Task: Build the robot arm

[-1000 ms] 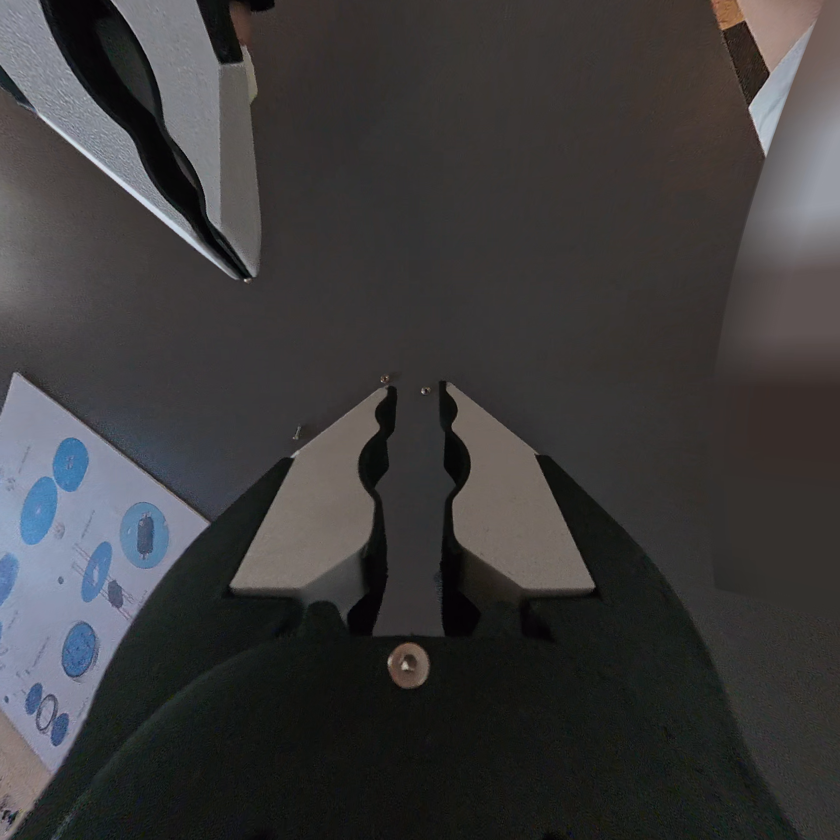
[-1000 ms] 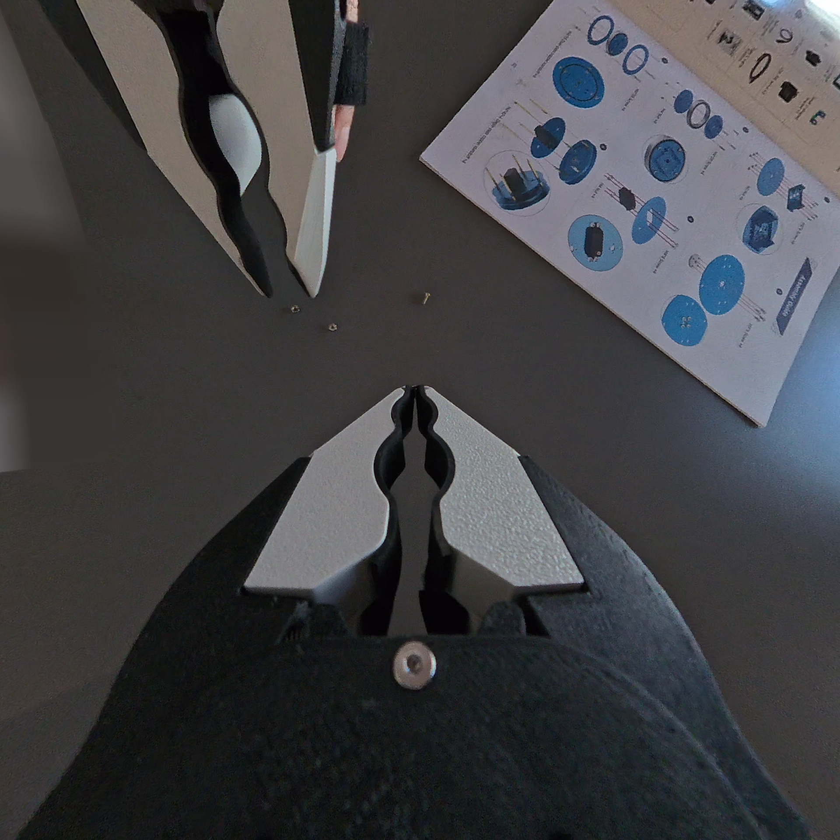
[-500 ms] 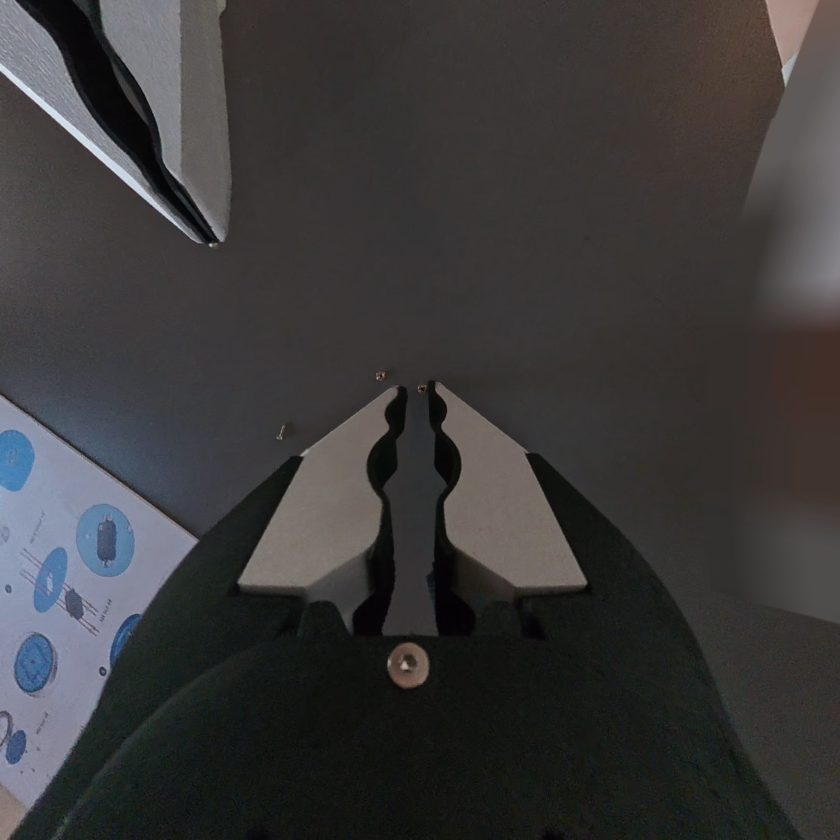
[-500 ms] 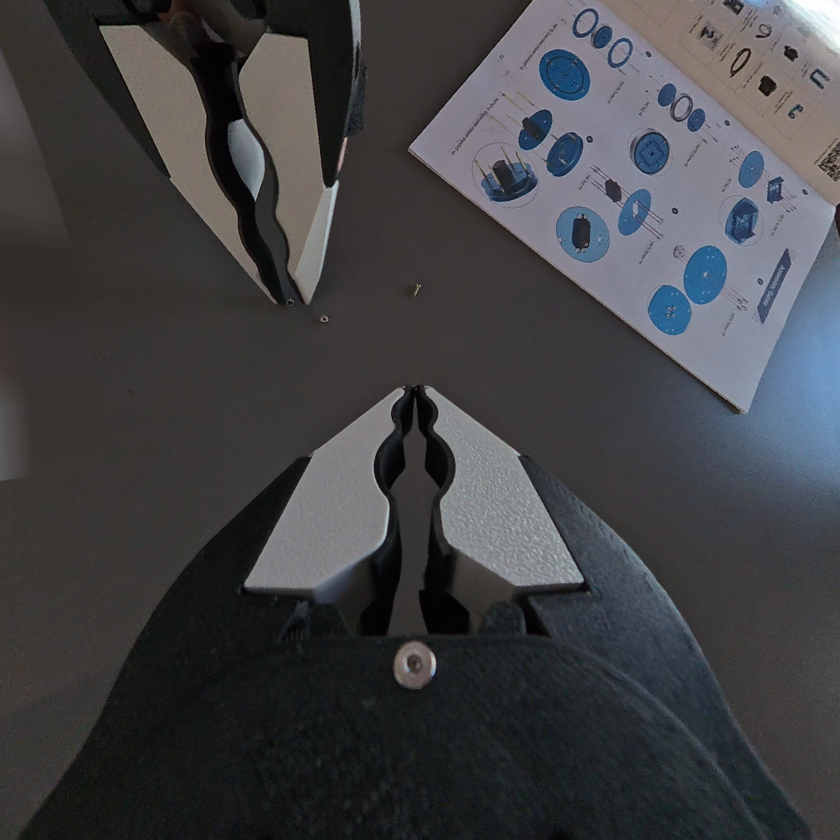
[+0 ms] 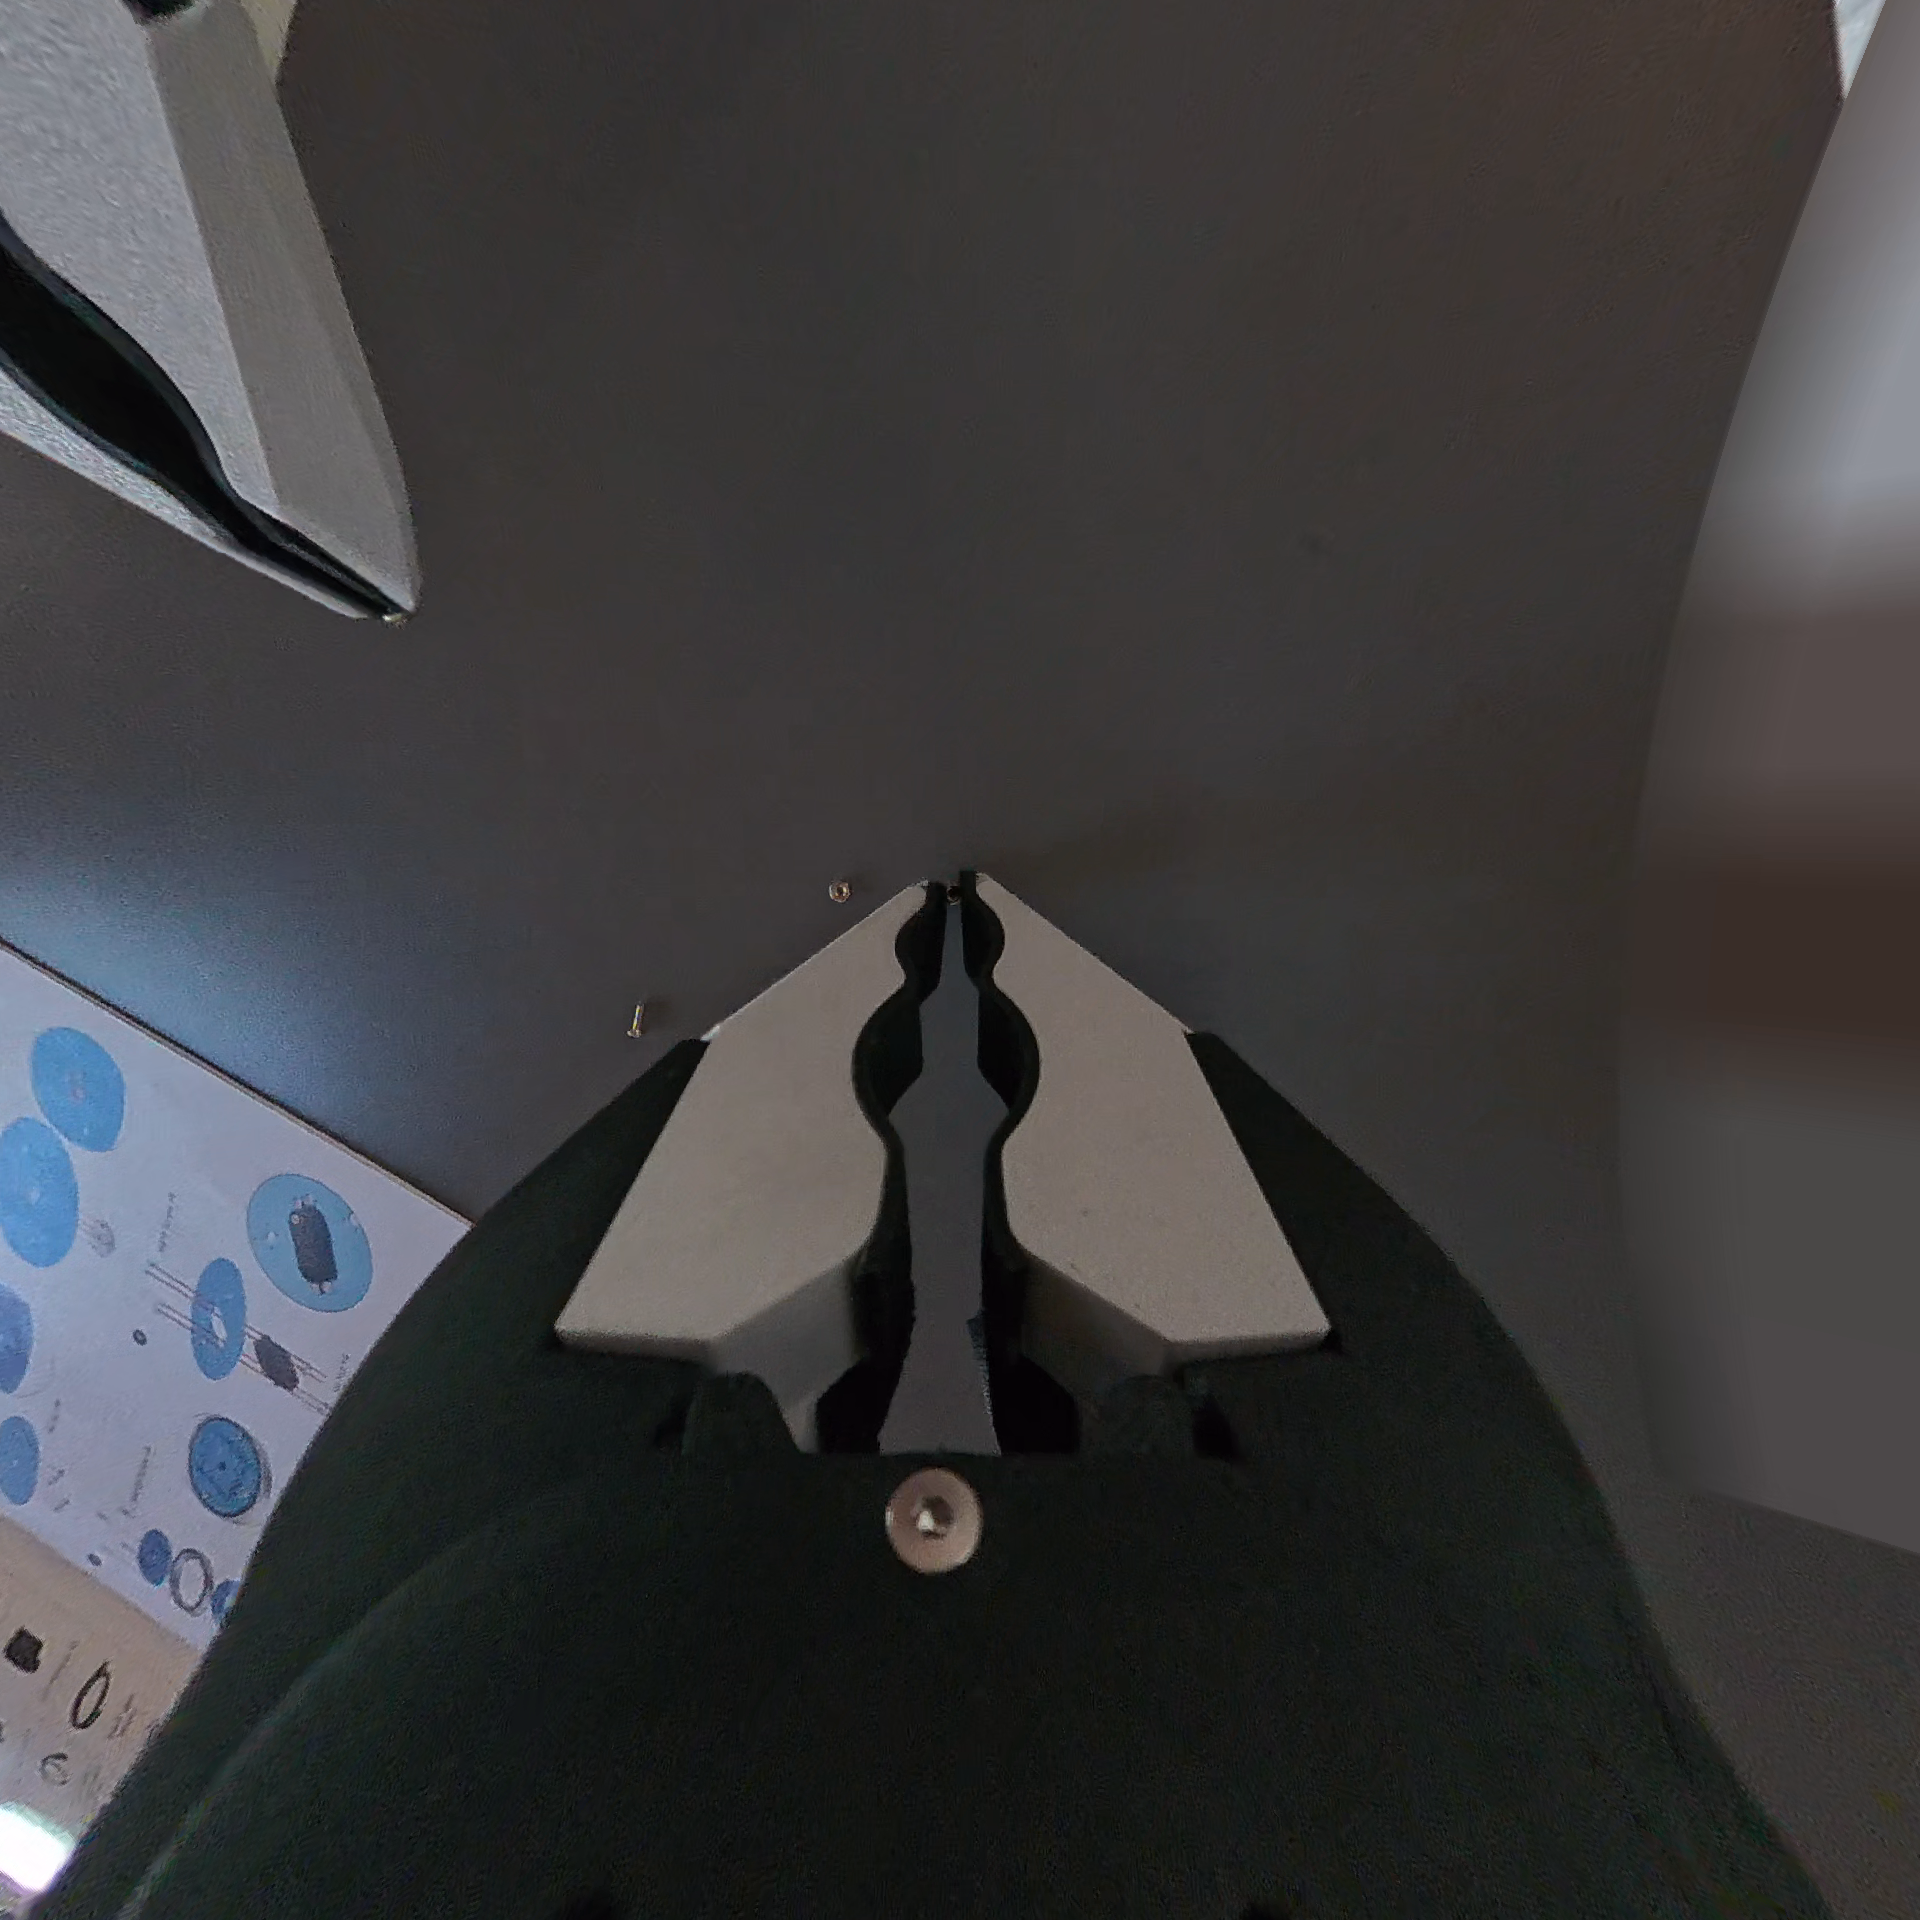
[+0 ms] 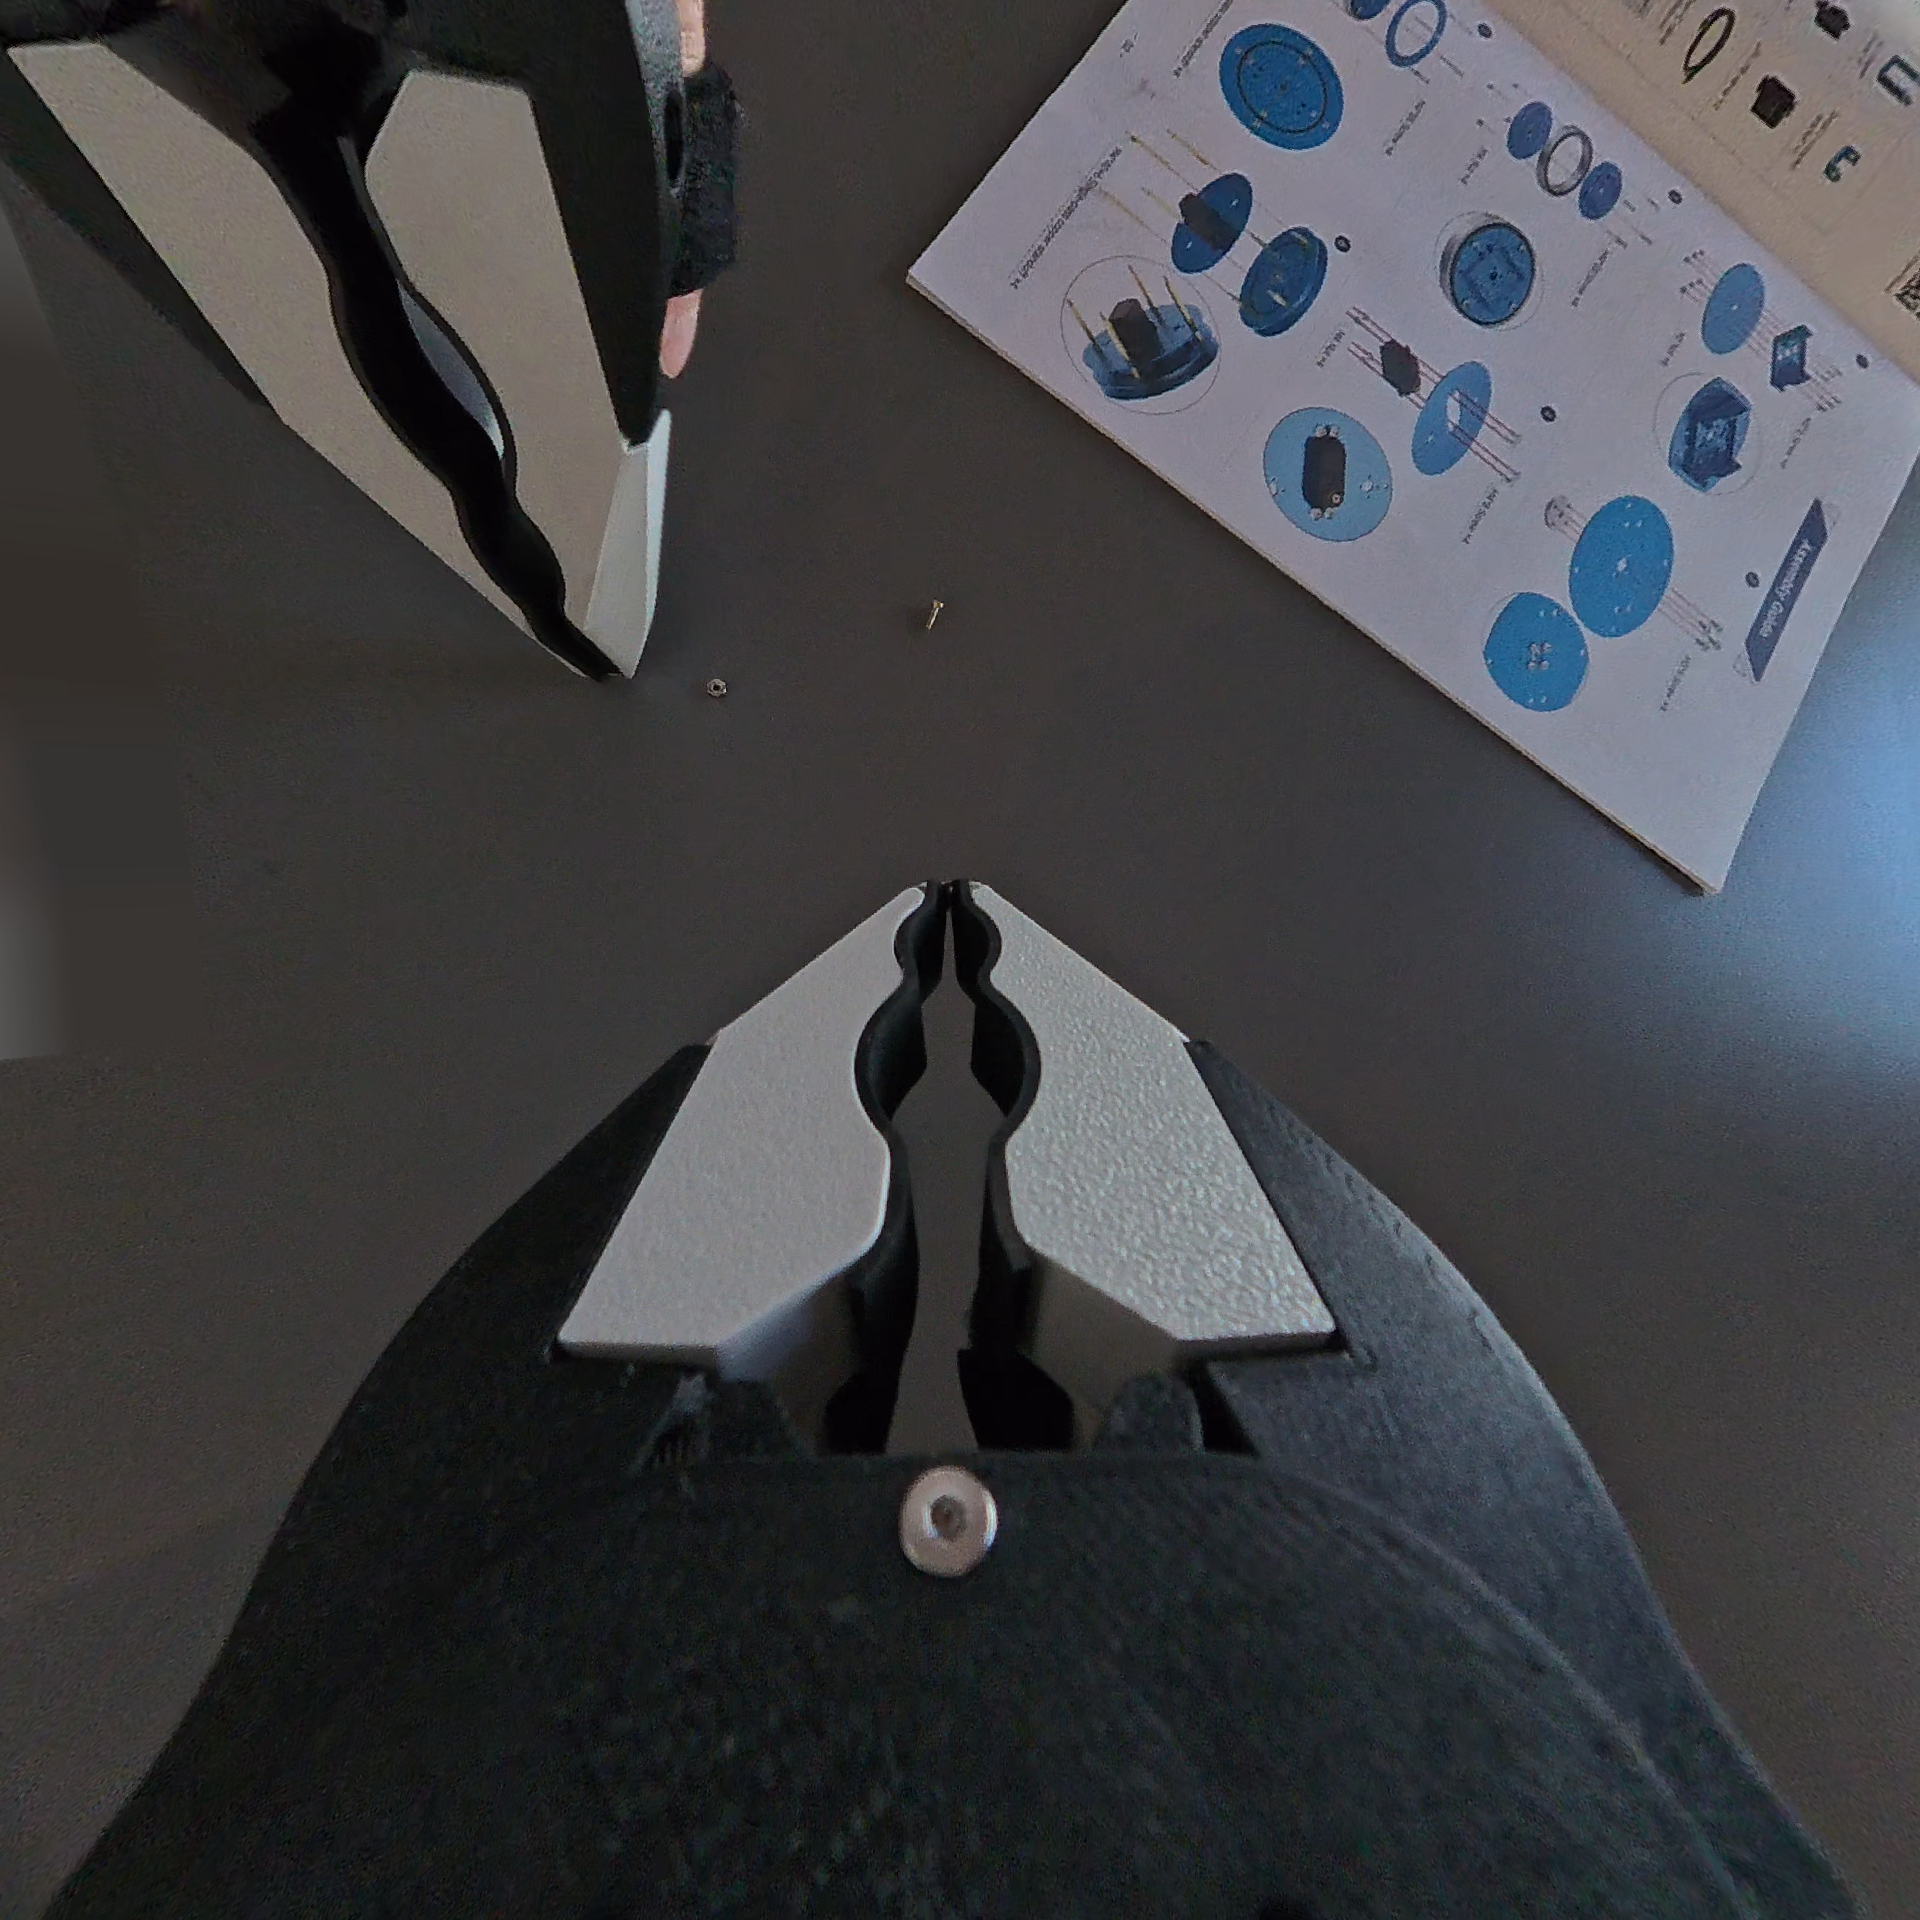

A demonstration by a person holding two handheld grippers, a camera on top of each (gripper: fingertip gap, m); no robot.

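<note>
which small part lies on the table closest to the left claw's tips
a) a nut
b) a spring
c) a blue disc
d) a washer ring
a: a tiny nut lies on the dark table just beside the left claw, nearer than the small screw.

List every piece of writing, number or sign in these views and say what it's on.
Instruction sheet: small captions beside the blue diagrams, too small to read.
Dark blue banner on the sheet: white lettering, not quoted here.
Sheet's right edge: a square code patch.
Left gripper, right gripper, loose nut, screw: no markings seen.
</note>
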